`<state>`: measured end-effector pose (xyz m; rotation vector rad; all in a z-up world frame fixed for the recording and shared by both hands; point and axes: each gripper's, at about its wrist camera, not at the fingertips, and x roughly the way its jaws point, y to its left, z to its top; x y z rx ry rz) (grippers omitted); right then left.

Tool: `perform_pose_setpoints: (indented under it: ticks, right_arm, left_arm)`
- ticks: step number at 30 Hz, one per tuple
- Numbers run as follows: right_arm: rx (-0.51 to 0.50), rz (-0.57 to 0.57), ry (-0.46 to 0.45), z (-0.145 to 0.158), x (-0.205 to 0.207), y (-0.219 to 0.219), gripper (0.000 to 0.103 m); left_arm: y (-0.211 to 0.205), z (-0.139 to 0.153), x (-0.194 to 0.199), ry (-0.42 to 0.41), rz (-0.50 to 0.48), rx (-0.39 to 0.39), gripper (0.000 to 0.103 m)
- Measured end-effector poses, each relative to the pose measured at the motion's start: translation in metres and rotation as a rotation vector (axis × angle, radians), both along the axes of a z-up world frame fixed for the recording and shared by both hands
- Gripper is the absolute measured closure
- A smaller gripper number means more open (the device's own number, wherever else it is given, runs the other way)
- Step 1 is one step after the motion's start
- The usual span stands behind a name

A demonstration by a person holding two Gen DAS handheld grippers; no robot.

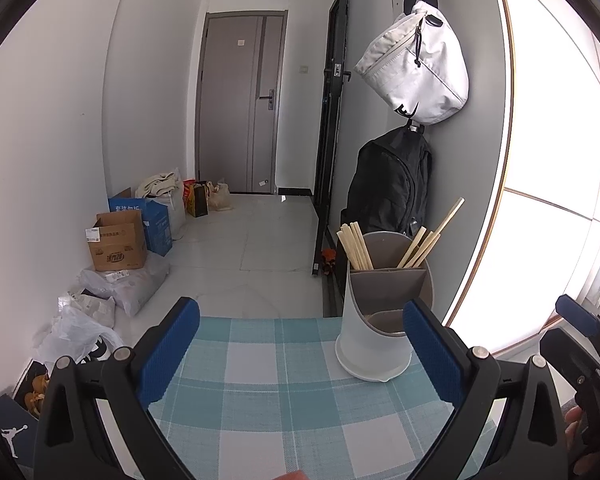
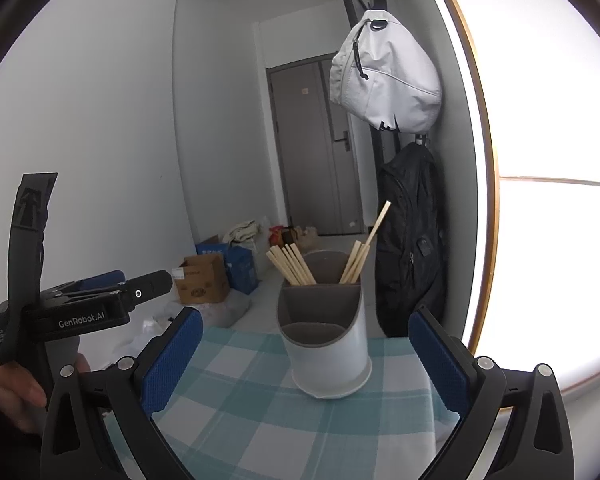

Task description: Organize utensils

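Note:
A white utensil holder [image 1: 376, 336] with a grey divided insert stands on the blue-and-white checked tablecloth [image 1: 280, 392]. Wooden chopsticks [image 1: 358, 246] stand in its two back compartments, left and right; the front compartment holds none that I can see. The holder also shows in the right wrist view [image 2: 328, 352], with the chopsticks [image 2: 294, 268]. My left gripper [image 1: 300, 344] is open and empty, left of the holder. My right gripper [image 2: 306, 352] is open and empty, with the holder between its fingers farther ahead.
A white bag [image 1: 416, 68] and a black backpack [image 1: 392, 184] hang on the wall behind the holder. Cardboard boxes [image 1: 118, 244] and plastic bags lie on the floor at the left. The table's far edge is just behind the holder. A bright window is at the right.

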<state>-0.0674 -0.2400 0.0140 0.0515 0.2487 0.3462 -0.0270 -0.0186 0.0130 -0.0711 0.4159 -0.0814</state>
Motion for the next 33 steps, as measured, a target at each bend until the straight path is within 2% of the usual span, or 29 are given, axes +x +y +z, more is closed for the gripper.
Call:
perform_pose_setpoints:
  ticks: [10,16,33]
  right_arm:
    - [-0.001,-0.002,0.007,-0.0005,0.0003,0.0005,0.0]
    - [-0.005,0.001,0.004,-0.0009,-0.001,0.0019,0.0]
    - [-0.01,0.0,0.002,-0.0017,0.0007,-0.0012,0.0]
  left_arm:
    - [-0.0021,-0.0014,-0.0003,-0.001,-0.01,0.001,0.004]
    - [-0.0078,-0.0011,-0.0051,-0.025,-0.016,0.027,0.004]
    - [-0.0038,-0.0014,-0.0027,-0.009,-0.013,0.003,0.004]
